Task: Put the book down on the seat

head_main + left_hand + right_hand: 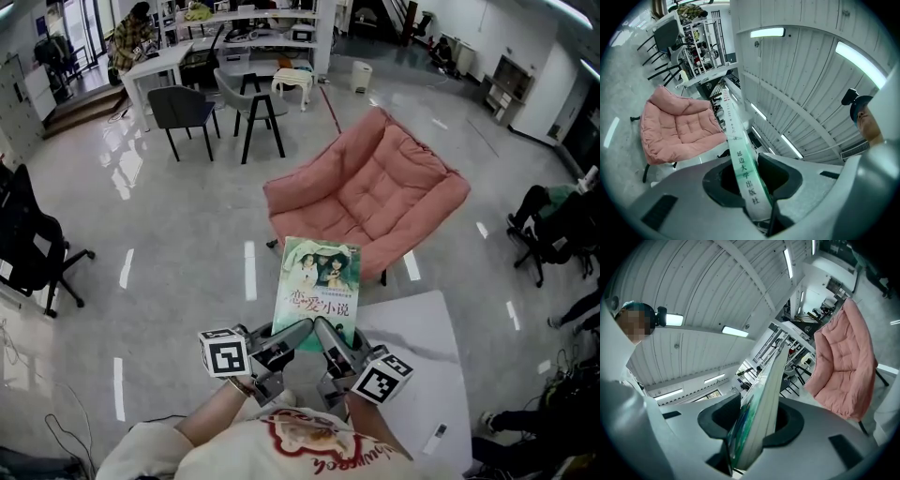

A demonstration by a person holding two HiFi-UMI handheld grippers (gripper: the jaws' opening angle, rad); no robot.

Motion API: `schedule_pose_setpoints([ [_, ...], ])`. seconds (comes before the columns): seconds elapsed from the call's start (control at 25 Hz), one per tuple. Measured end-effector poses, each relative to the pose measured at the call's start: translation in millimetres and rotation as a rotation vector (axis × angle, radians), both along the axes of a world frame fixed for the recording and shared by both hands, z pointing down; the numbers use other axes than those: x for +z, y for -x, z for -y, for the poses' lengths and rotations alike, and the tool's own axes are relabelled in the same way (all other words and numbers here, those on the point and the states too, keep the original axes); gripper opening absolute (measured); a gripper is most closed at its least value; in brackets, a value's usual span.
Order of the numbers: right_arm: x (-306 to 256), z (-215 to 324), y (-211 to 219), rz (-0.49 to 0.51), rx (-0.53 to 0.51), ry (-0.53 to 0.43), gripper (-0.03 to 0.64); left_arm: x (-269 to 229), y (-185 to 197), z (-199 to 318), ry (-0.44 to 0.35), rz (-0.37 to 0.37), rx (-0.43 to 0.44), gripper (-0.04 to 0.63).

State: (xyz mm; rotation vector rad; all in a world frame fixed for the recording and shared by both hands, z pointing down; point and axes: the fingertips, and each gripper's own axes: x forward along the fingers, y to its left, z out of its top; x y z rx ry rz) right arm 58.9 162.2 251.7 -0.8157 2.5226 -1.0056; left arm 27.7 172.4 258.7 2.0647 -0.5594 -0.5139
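Note:
A green-covered book hangs in the air in front of me, face up, short of the pink cushioned seat. My left gripper is shut on the book's near left corner, and its spine runs between the jaws in the left gripper view. My right gripper is shut on the near right corner, with the page edge clamped between its jaws. The seat lies beyond the book's far end, empty, and shows at the right in the right gripper view.
A white table stands below my right side. Dark chairs and a black stool stand behind the seat. A black office chair is at the left, another at the right. A person sits far back left.

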Motion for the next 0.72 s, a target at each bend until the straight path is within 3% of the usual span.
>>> schedule_pose_setpoints([
  [0.28,3.1,15.9,0.1,0.006,-0.003,0.004,0.135,3.2,0.6,15.9,0.003,-0.002,-0.010,0.091],
  [0.72,9.5,85.4,2.7,-0.012,0.037,-0.016,0.135,9.8,3.2,87.0,-0.016,-0.018,0.031,0.091],
])
